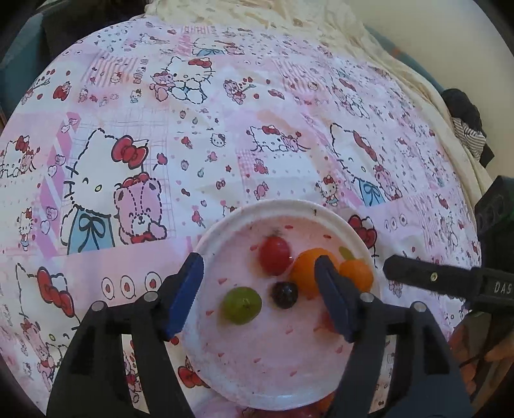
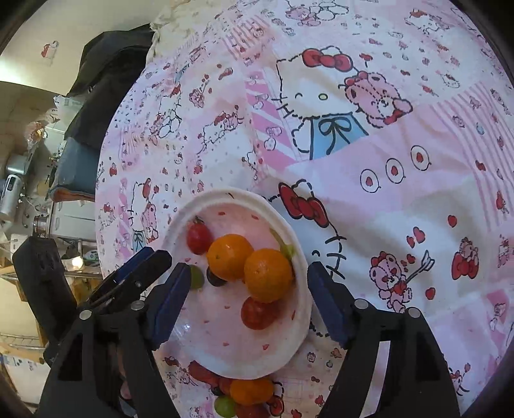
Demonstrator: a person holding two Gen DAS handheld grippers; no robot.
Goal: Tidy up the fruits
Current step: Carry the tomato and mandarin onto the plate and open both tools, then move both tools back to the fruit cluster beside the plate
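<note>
A white plate (image 1: 244, 379) with small red marks lies on the Hello Kitty cloth. On it are a red cherry tomato (image 1: 273, 255), two small oranges (image 1: 305, 270) (image 1: 358, 273), a dark grape (image 1: 284, 294) and a green grape (image 1: 242, 304). My left gripper (image 1: 258, 297) is open and empty, hovering over the plate. In the right wrist view the plate (image 2: 300, 321) holds the oranges (image 2: 229, 256) (image 2: 268, 275), two tomatoes (image 2: 199, 238) (image 2: 258, 313), the dark grape (image 2: 214, 280) and the green grape (image 2: 196, 277). My right gripper (image 2: 245, 297) is open and empty above them.
More fruit (image 2: 249, 394) lies on the cloth just below the plate's near rim. The right gripper's finger (image 1: 427, 273) shows at the right of the left wrist view. Clutter and shelves (image 2: 29, 193) stand beyond the bed's left edge. A cream blanket (image 1: 257, 16) lies at the far side.
</note>
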